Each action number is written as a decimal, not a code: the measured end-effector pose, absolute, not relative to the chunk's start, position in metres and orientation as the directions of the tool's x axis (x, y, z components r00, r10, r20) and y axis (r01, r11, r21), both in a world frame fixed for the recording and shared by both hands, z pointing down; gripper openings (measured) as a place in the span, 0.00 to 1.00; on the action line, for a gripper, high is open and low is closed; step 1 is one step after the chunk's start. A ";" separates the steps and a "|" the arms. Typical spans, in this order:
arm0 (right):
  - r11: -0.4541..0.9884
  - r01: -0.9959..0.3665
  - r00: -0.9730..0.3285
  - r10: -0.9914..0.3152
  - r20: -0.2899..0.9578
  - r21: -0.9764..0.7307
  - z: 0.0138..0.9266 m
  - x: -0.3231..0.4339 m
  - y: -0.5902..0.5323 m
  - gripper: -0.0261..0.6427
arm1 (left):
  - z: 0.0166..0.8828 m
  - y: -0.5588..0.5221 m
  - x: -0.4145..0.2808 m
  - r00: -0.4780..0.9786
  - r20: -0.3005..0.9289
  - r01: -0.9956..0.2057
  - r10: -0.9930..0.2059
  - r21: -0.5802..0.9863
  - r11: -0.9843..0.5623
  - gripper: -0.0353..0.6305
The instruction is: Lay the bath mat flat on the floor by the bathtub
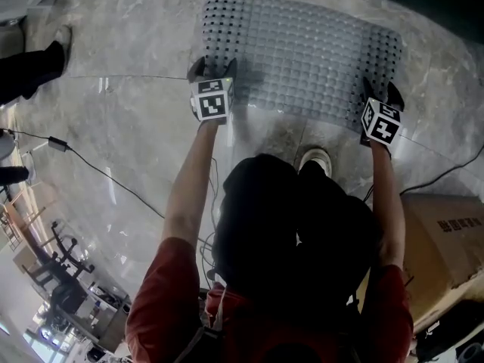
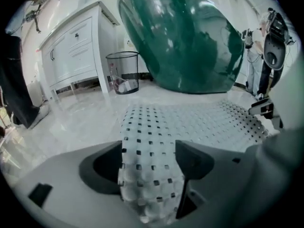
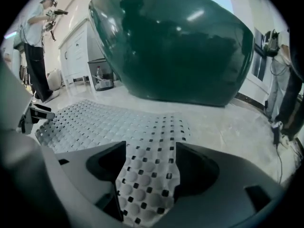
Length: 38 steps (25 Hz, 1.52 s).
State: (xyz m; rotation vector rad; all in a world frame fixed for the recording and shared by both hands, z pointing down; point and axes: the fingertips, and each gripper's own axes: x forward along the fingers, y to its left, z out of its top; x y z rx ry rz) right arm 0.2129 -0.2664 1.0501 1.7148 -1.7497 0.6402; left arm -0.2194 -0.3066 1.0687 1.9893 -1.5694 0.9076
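The bath mat, pale grey with bumps and small square holes, lies spread flat on the marble floor in the head view. It is in front of the dark green bathtub. My left gripper is at the mat's near left corner and my right gripper at its near right corner. In the left gripper view a corner of the mat runs between the wide-spread jaws of the left gripper. The right gripper likewise stands open around the other corner of the mat.
A white cabinet and a wire waste bin stand left of the tub. A cardboard box sits at my right. Cables cross the floor at left. Other people stand nearby. My shoe is near the mat's edge.
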 end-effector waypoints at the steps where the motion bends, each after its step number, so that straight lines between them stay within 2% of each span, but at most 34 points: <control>1: 0.056 -0.996 0.004 -0.713 0.701 0.064 1.047 0.207 -0.267 0.52 | 1.065 -0.306 -0.215 0.147 0.722 -0.966 -0.676 -0.043 -0.256 0.55; 8: 0.083 -0.997 -0.070 -0.761 0.645 -0.010 1.022 0.167 -0.271 0.52 | 1.037 -0.309 -0.187 0.219 0.655 -0.961 -0.723 0.016 -0.276 0.55; 14: 0.136 -0.990 -0.140 -0.826 0.546 -0.047 0.978 0.133 -0.274 0.52 | 0.981 -0.312 -0.147 0.298 0.543 -0.938 -0.785 0.014 -0.347 0.55; 22: 0.201 -0.979 -0.195 -0.895 0.402 -0.028 0.920 0.106 -0.277 0.52 | 0.913 -0.311 -0.102 0.395 0.390 -0.896 -0.832 -0.035 -0.442 0.55; 28: 0.269 -0.961 -0.249 -0.942 0.225 0.059 0.870 0.083 -0.275 0.52 | 0.867 -0.305 -0.079 0.435 0.236 -0.861 -0.869 -0.172 -0.478 0.55; 38: 0.269 -0.961 -0.253 -0.950 0.182 0.067 0.779 0.099 -0.285 0.52 | 0.770 -0.311 -0.058 0.445 0.191 -0.867 -0.875 -0.153 -0.474 0.55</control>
